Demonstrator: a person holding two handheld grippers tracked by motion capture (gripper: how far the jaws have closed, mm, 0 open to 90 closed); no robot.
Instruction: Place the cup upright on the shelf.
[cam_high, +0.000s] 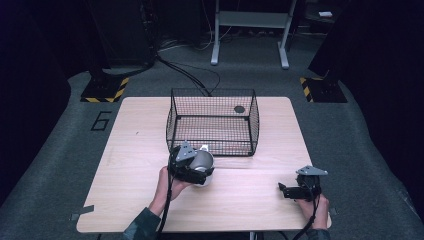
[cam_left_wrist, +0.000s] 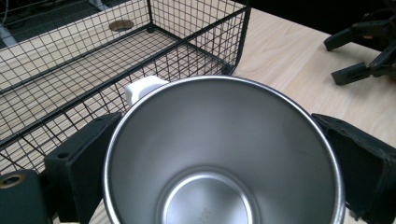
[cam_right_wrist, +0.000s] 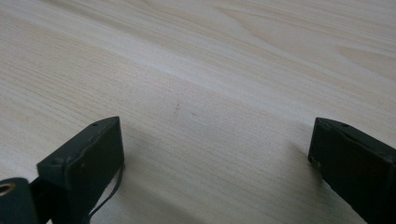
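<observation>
While the left claw (cam_high: 196, 172) grips a steel mug (cam_high: 202, 162) by its sides, jaws pressed against the wall on either flank, the carry toward the wire basket (cam_high: 212, 122) appears to be the step in hand. Just ahead of that claw stands the basket's near wall, with the mug's white handle (cam_left_wrist: 142, 87) pointing toward it. To finish, the next move likely calls for a lift high enough to clear the rim, then a forward reach and a lowering onto the mesh floor. Off to the claw's right, the right claw (cam_high: 292, 191) rests low over bare tabletop (cam_right_wrist: 210, 70), jaws spread wide and holding nothing. Cut off in the left gripper view are the mug's lower body and base; whether it touches the tabletop is hard to tell. A small dark disc (cam_high: 239, 109) past the basket's far side stays unidentifiable.
</observation>
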